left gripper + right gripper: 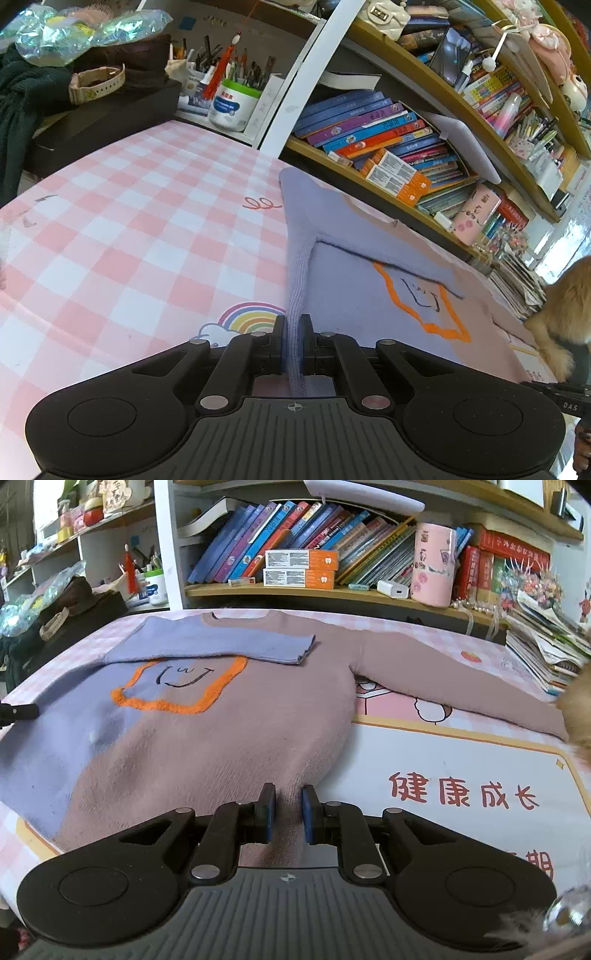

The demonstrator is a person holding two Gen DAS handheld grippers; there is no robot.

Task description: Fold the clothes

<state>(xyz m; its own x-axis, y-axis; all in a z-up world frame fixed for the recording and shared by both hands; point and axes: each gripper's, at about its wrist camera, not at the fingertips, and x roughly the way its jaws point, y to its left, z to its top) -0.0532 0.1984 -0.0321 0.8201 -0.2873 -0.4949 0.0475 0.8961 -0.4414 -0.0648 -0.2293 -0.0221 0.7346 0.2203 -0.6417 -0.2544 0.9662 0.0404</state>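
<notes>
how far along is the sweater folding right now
Early stage. Done: the blue sleeve is folded across the chest of the sweater. In hand: the left hand-held gripper pinches the blue side edge, and the right hand-held gripper sits at the mauve hem; whether it grips is unclear. Left: the mauve sleeve lies stretched out, and the body is unfolded.

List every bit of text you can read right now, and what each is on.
"健康成长": red characters on the white panel of the desk mat.
"期": mat's lower right edge, partly cut off.
"DAS": black device at the right edge of the left wrist view.
Book spines, orange boxes, white jar: too small or blurred.
</notes>
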